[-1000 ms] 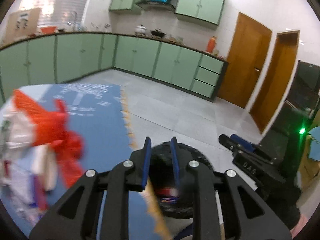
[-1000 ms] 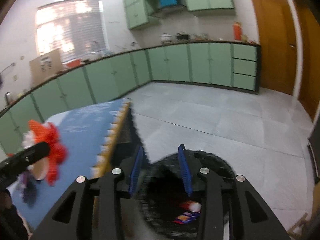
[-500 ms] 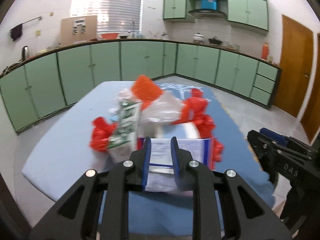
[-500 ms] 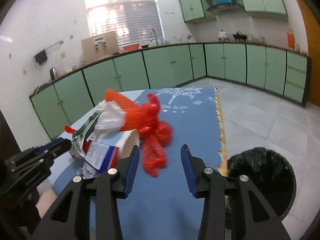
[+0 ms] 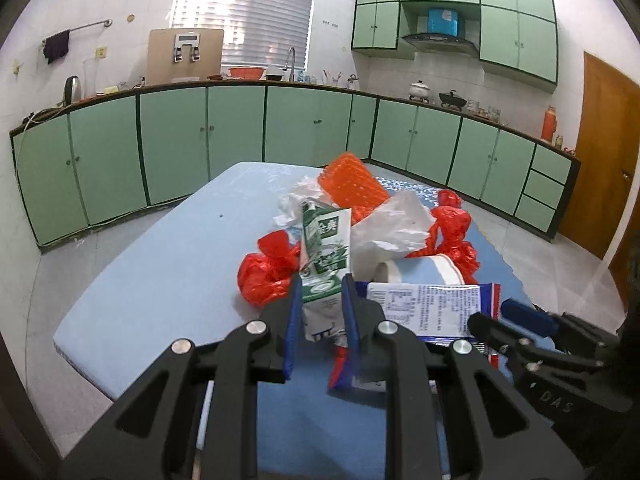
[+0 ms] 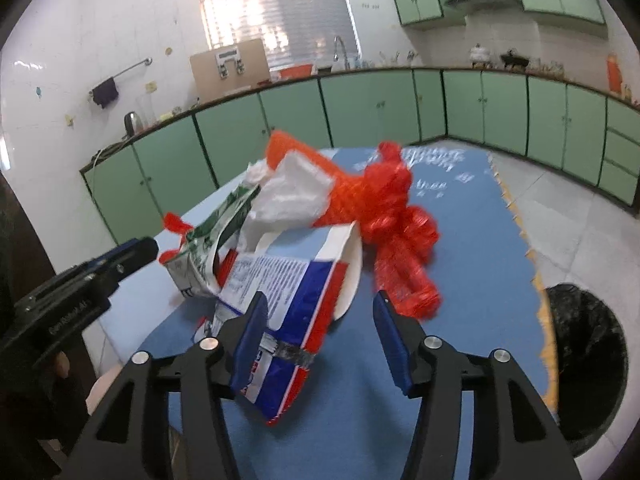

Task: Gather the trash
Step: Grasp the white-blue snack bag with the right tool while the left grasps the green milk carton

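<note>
A pile of trash lies on the blue table: a green and white milk carton, a blue, white and red snack wrapper, a white paper cup, red plastic bags, an orange mesh piece and white plastic. My left gripper has its blue fingers on both sides of the carton's lower end, narrowly apart. My right gripper is open, with the wrapper between its fingers, close to the left one. The black-lined trash bin stands on the floor right of the table.
Green cabinets run along the walls behind the table. A brown door is at the far right. The right gripper body shows low right in the left wrist view; the left gripper body shows at left in the right wrist view.
Both grippers swung from over the trash bin to the trash pile on the table. The left gripper now straddles the milk carton and the right one, opened wider, reaches the wrapper.
</note>
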The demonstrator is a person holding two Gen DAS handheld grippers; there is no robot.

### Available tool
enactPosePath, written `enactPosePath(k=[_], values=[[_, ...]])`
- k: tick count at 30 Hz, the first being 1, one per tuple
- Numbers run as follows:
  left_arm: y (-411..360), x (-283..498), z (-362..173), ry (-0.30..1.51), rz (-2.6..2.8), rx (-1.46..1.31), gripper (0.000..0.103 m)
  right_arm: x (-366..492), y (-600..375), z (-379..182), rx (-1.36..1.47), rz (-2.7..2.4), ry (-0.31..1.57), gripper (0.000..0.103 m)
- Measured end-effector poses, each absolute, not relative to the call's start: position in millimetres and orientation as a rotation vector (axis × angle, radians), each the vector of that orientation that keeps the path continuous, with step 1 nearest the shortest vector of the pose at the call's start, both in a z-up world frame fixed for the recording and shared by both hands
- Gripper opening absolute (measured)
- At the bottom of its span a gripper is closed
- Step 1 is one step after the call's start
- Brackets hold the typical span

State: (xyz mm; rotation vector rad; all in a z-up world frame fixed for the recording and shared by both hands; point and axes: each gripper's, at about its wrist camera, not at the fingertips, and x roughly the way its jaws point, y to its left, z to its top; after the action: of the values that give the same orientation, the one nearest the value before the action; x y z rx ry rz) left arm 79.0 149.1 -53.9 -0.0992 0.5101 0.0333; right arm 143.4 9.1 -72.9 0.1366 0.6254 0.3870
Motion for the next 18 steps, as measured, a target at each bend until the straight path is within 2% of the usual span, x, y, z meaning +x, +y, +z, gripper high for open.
enactPosePath(k=[2, 6, 9, 11, 15, 18], values=[[151, 78, -55, 0.512, 0.031, -0.099, 0.02, 146, 13, -78, 0.144, 0.422, 0.655, 0.047], [150, 81, -59, 0.526, 0.018, -0.102, 0.021, 143, 16, -77, 0.149, 0.484, 0.653, 0.021], [149, 84, -63, 0.537, 0.012, -0.103, 0.027, 140, 9, -70, 0.17, 0.528, 0.636, 0.005], [147, 85, -64, 0.545, 0.006, -0.102, 0.029, 137, 2, -66, 0.197, 0.541, 0.634, 0.004], [144, 89, -68, 0.554, 0.038, -0.073, 0.044, 124, -18, -53, 0.236, 0.541, 0.602, 0.003], [147, 90, -71, 0.559, 0.051, -0.084, 0.051, 119, -29, -40, 0.238, 0.53, 0.57, 0.002]])
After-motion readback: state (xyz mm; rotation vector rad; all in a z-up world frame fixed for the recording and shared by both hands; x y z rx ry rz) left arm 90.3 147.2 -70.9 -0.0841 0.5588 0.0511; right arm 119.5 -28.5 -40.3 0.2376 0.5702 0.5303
